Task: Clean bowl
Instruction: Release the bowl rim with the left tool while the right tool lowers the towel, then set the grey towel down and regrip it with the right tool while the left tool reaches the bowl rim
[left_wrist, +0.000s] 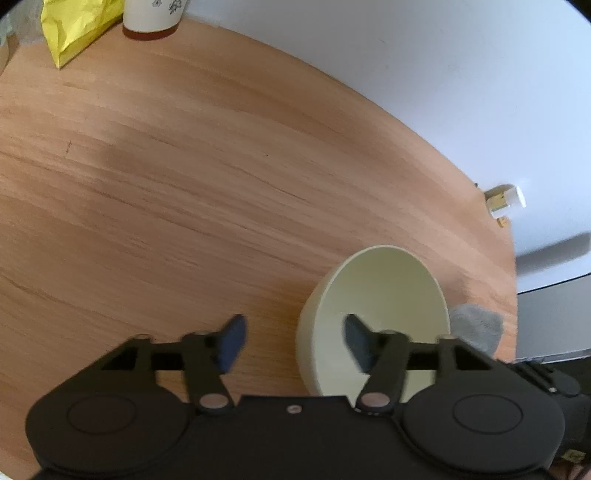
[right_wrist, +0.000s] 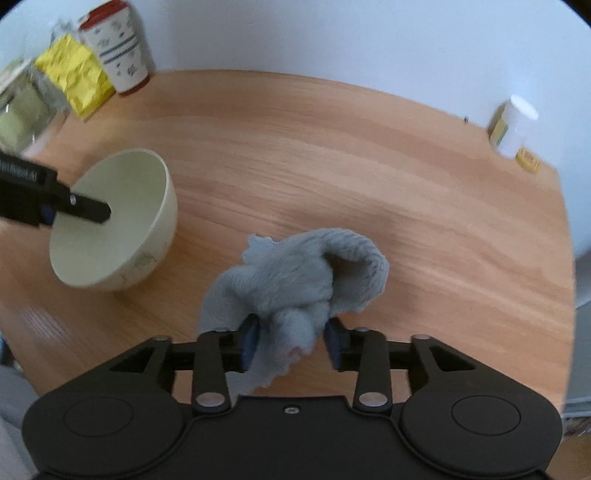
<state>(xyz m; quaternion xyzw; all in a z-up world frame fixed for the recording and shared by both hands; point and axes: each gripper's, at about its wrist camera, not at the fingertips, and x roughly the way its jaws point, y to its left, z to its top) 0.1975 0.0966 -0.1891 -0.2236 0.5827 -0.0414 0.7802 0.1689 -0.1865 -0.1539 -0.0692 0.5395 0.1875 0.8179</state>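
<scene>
With the left tool (left_wrist: 295, 341) spread astride the pale cream round bowl's (left_wrist: 384, 291) near wall, pinch that rim firmly before the right tool (right_wrist: 291, 345), gripping the grey fluffy cloth (right_wrist: 295, 284) beside the bowl, wipes inside.

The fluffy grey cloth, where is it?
In the right wrist view, the grey cloth is pinched in the right gripper above the wooden table, right of the cream bowl.

My fingers wear dark blue pads (right_wrist: 250, 339) on black arms. The cloth (right_wrist: 295, 291) is pale grey-blue, the bowl (right_wrist: 122, 221) cream with a faint leafy print — the table (right_wrist: 369, 177) warm orange-brown wood grain. A yellow foil packet (right_wrist: 75, 75); a white canister (right_wrist: 118, 55) with blue stripes and sprigs.
</scene>
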